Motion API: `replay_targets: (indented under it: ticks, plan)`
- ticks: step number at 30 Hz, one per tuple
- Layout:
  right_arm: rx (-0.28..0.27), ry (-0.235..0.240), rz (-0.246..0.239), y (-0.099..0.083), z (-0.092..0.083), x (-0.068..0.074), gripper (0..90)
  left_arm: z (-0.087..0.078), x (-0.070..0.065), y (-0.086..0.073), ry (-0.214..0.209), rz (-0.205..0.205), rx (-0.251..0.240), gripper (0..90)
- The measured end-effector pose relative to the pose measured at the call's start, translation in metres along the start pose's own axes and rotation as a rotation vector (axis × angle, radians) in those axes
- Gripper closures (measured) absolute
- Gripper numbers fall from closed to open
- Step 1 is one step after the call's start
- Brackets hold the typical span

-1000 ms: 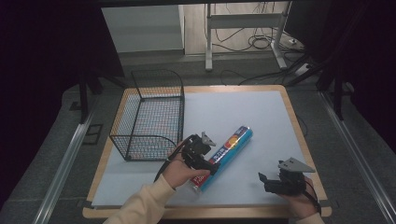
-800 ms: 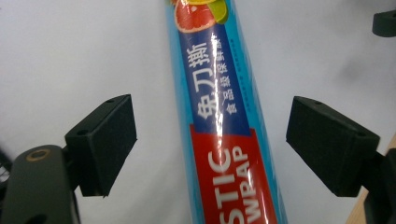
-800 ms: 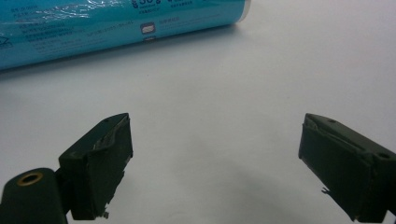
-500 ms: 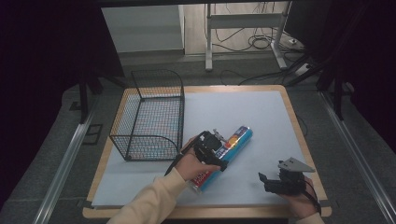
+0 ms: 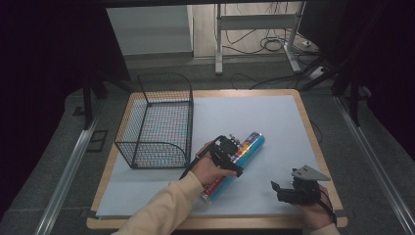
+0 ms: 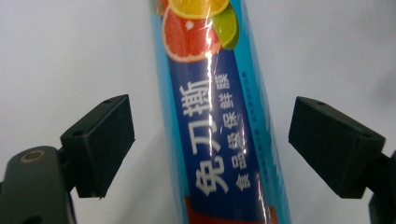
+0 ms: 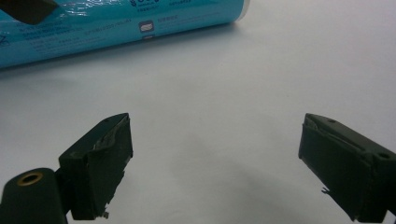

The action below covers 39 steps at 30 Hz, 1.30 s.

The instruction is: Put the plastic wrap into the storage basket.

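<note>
A long blue cling-film roll printed with citrus slices lies slantwise on the white sheet. My left gripper hovers over its middle, pointing down at it. In the left gripper view the roll runs up between the two black pads, with a clear gap on each side. These jaws have just been opening and stand open around the roll without touching it. My right gripper rests near the front right of the sheet, open and with nothing in it. In its own view, this gripper faces bare sheet, with the roll's end beyond.
A black wire basket stands at the left of the sheet, close to the roll. The wooden board's front edge runs just below both hands. Table legs and cables lie on the floor beyond the far edge.
My left hand and gripper have moved right and forward along the roll, now covering its middle. The roll has kept its place. The right gripper has not moved.
</note>
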State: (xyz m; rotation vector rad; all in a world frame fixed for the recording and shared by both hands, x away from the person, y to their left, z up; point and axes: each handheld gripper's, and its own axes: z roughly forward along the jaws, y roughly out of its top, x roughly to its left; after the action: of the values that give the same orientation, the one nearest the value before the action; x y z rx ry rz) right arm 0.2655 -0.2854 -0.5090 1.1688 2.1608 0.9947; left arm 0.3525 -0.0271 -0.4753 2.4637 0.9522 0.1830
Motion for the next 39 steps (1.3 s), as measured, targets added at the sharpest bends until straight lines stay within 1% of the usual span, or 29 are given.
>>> replay_targets:
  ticks: [3, 4, 5, 6, 7, 10, 12, 14, 16, 17, 21, 24, 26, 28, 32, 35, 36, 39]
  plan:
    - [-0.002, -0.001, 0.003, 0.000, 0.000, -0.001, 10.0, 0.004, 0.001, 0.003, 0.002, -0.004, 0.014, 14.8]
    - [-0.003, 0.000, 0.004, 0.000, 0.000, -0.001, 10.0, 0.009, 0.000, 0.005, 0.003, -0.009, 0.030, 15.1]
    - [-0.003, 0.000, 0.003, 0.000, 0.000, -0.001, 10.0, 0.010, 0.001, 0.006, 0.003, 0.001, 0.043, 15.4]
    - [-0.003, 0.000, 0.003, 0.000, 0.000, -0.001, 10.0, 0.010, 0.001, 0.006, 0.003, 0.001, 0.043, 15.6]
    - [0.000, 0.001, 0.003, 0.000, 0.000, -0.001, 10.0, 0.014, 0.000, 0.006, -0.001, 0.001, 0.059, 16.1]
    - [0.001, 0.001, 0.001, 0.000, 0.000, -0.001, 10.0, 0.019, 0.000, 0.007, -0.007, -0.007, 0.080, 17.4]
    - [0.002, 0.000, 0.001, 0.000, 0.000, -0.001, 10.0, 0.020, -0.001, 0.006, -0.005, -0.005, 0.088, 18.9]
    - [0.002, -0.002, 0.001, 0.000, -0.001, -0.001, 10.0, 0.022, -0.001, 0.005, -0.008, 0.001, 0.107, 19.3]
    - [0.002, -0.001, 0.000, 0.000, 0.000, -0.001, 10.0, 0.022, -0.001, 0.004, -0.007, 0.001, 0.111, 20.7]
    - [0.003, -0.002, -0.001, 0.000, 0.000, -0.001, 10.0, 0.024, -0.001, 0.004, -0.001, -0.007, 0.114, 22.4]
    - [0.008, -0.002, -0.004, 0.000, 0.001, 0.000, 10.0, 0.028, 0.000, 0.005, -0.016, -0.014, 0.136, 25.8]
    - [0.007, -0.003, -0.004, 0.000, 0.000, 0.000, 10.0, 0.029, -0.001, 0.006, -0.018, -0.019, 0.140, 28.4]
    - [0.008, -0.004, -0.003, 0.000, 0.000, 0.000, 10.0, 0.029, 0.000, 0.007, -0.020, -0.029, 0.152, 28.8]
    - [0.012, -0.004, 0.000, -0.001, 0.001, -0.001, 10.0, 0.028, 0.002, 0.009, -0.035, -0.035, 0.163, 29.2]
    - [0.007, -0.004, -0.002, 0.000, 0.000, -0.001, 10.0, 0.027, 0.006, 0.010, -0.058, -0.051, 0.171, 29.5]
    - [0.004, -0.005, 0.000, 0.000, -0.001, -0.002, 10.0, 0.026, 0.007, 0.010, -0.049, -0.039, 0.178, 29.9]
    - [0.003, -0.005, 0.001, 0.000, -0.001, -0.002, 10.0, 0.025, 0.008, 0.010, -0.044, -0.027, 0.181, 30.1]
    - [0.002, -0.006, 0.002, 0.000, -0.001, -0.002, 10.0, 0.023, 0.010, 0.011, -0.044, -0.029, 0.170, 30.3]
